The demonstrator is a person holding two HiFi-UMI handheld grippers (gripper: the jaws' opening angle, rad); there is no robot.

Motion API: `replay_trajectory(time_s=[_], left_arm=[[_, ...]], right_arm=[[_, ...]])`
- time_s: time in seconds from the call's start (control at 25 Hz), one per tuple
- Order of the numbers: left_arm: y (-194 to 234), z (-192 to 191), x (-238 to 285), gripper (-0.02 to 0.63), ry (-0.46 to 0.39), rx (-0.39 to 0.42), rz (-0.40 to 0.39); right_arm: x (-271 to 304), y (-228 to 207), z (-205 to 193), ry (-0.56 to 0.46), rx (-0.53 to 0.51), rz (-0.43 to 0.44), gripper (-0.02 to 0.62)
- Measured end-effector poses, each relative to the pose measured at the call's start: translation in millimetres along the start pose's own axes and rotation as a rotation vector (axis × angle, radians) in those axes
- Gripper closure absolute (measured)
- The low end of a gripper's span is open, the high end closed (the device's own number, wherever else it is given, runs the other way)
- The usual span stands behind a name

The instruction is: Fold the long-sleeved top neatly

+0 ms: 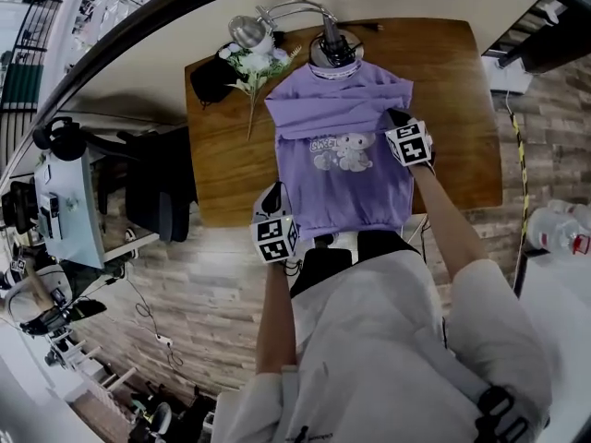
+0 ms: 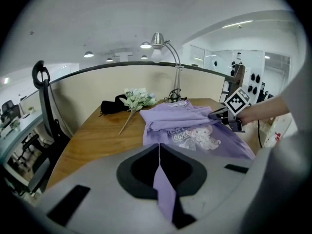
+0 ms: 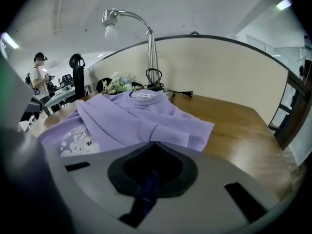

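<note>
A lilac long-sleeved top (image 1: 346,155) with a cartoon print lies flat on the wooden table (image 1: 443,81), collar at the far side and sleeves folded across the chest. My left gripper (image 1: 274,194) sits at the near left corner of the hem, shut on a strip of the lilac cloth (image 2: 163,189). My right gripper (image 1: 397,118) rests at the top's right edge beside the folded sleeve cuff (image 3: 168,135), shut with dark lilac cloth (image 3: 146,189) pinched in its jaws. In the left gripper view the right gripper (image 2: 219,115) shows at the far right of the top (image 2: 190,126).
A desk lamp (image 1: 249,30) with a cable at its base (image 1: 332,53) stands behind the collar. White flowers (image 1: 259,67) and a black bundle (image 1: 211,79) lie at the back left. A black chair (image 1: 157,192) stands left of the table. Bare wood (image 3: 243,130) lies right of the top.
</note>
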State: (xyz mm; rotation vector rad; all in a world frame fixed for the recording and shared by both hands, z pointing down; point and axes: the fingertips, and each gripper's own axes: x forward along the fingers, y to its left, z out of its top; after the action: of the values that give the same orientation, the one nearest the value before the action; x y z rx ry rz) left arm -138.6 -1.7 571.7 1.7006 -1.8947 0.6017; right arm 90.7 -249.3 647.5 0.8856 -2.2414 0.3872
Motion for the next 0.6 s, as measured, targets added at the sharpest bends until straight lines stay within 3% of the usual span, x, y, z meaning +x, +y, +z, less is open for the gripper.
replay_trajectory(time_s=[0.12,0.24,0.44,0.6], left_arm=[[2,-19,-13,0.581,0.002,-0.042,0.035],[-2,-30,-17,0.581,-0.014,-0.058,0.018],[-16,-28,-20,0.581,-0.057,-0.03,-0.06],[-20,-32,-30,0.581,-0.076,-0.021,-0.124]], right_arm=[[-22,-6,10,-0.09,0.032,-0.017,0.591],[-61,0,16,-0.184,0.006,-0.008,0.591],[-130,29,-36,-0.18,-0.02,0.022,0.591],[-174,51,-78,-0.16,0.013,-0.011,0.591]])
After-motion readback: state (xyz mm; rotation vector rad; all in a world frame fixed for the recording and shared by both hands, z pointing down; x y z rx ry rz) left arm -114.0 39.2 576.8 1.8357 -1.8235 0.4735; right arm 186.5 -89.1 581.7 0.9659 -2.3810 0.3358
